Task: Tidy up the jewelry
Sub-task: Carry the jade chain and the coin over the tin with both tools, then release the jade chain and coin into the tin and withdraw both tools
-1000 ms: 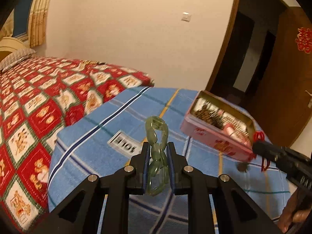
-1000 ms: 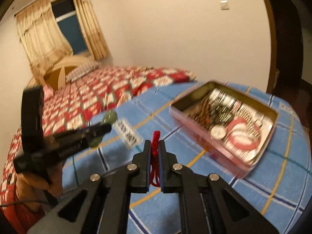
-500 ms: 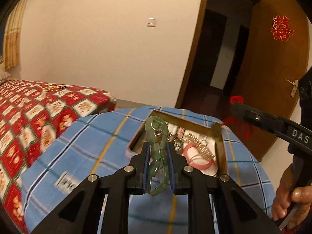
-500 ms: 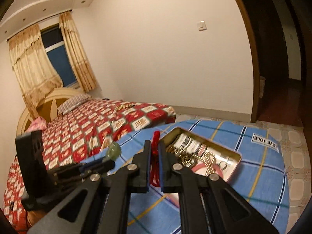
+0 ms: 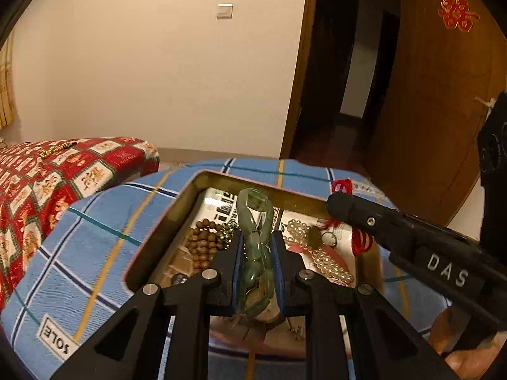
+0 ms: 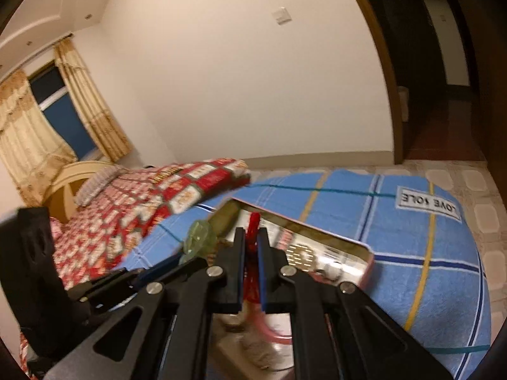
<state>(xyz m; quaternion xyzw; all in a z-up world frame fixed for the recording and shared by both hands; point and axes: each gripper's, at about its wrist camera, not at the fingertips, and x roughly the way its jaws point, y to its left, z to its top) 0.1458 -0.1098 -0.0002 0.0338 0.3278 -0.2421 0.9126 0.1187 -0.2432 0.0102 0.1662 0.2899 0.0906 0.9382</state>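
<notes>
My left gripper (image 5: 256,237) is shut on a green jade chain bracelet (image 5: 255,218) and holds it over the open pink tin box (image 5: 168,221). The tin holds brown wooden beads (image 5: 202,247), a pearl strand (image 5: 320,253) and other jewelry. My right gripper (image 6: 250,237) is shut on a red cord piece (image 6: 253,221) and hangs over the tin (image 6: 355,247) as well. The right gripper (image 5: 342,202) shows at the right of the left wrist view, with the red cord (image 5: 343,186) at its tip. The jade bracelet (image 6: 199,239) also shows in the right wrist view.
The tin sits on a blue checked cloth (image 5: 95,228) over a round table. A bed with a red patterned cover (image 5: 47,171) lies to the left. A wooden door (image 5: 437,95) and a dark doorway stand at the right. Curtains (image 6: 31,133) hang at the far left.
Both grippers have moved in over the tin, each still holding its piece. The tin now fills the middle of both views.
</notes>
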